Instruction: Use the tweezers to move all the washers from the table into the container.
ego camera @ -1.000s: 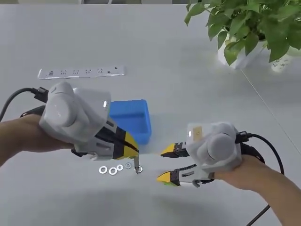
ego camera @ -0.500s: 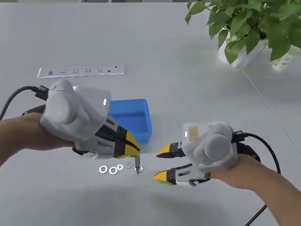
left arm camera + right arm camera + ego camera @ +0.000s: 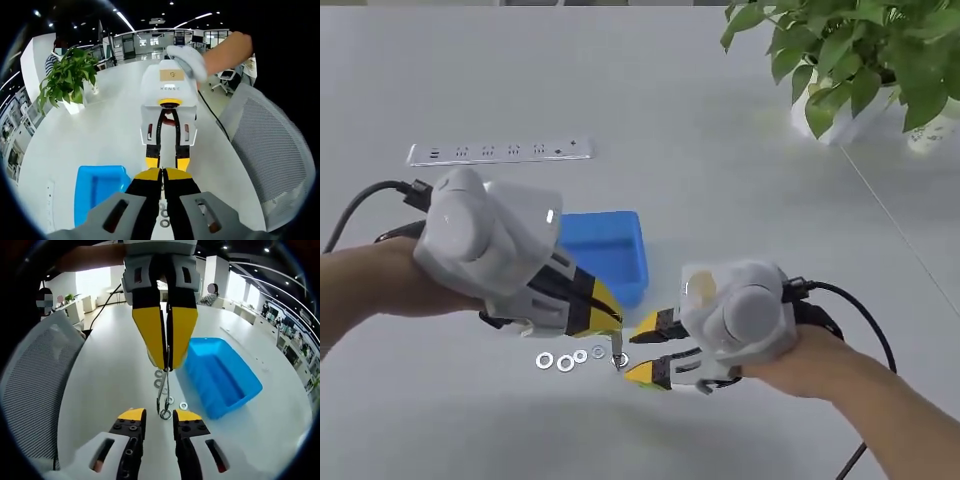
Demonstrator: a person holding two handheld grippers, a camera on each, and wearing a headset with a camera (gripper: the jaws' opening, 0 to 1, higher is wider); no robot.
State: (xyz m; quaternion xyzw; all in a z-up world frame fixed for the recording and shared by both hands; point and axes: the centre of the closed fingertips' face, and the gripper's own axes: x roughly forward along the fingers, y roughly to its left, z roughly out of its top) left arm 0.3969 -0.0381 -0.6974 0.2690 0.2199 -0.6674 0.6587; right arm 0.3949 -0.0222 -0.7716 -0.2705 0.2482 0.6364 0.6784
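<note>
The left gripper (image 3: 605, 315) has its yellow jaws pressed tight on the tweezers (image 3: 164, 387). The tweezers are long and thin. They hang from the tip of this gripper and point down at the table (image 3: 720, 200). Their thin ends sit on one washer (image 3: 165, 414).

The right gripper (image 3: 642, 347) faces the left gripper. Its jaws stand a little apart and hold nothing. The ends of the tweezers and that washer lie right between its two yellow tips.

The other washers (image 3: 565, 364) lie in a short row under the left gripper, on the side away from the right gripper. The blue container (image 3: 620, 275) sits just past the left gripper's tip.

A second ago the right gripper was farther off. It has slid in close to the tweezers. The left gripper has stayed put.
</note>
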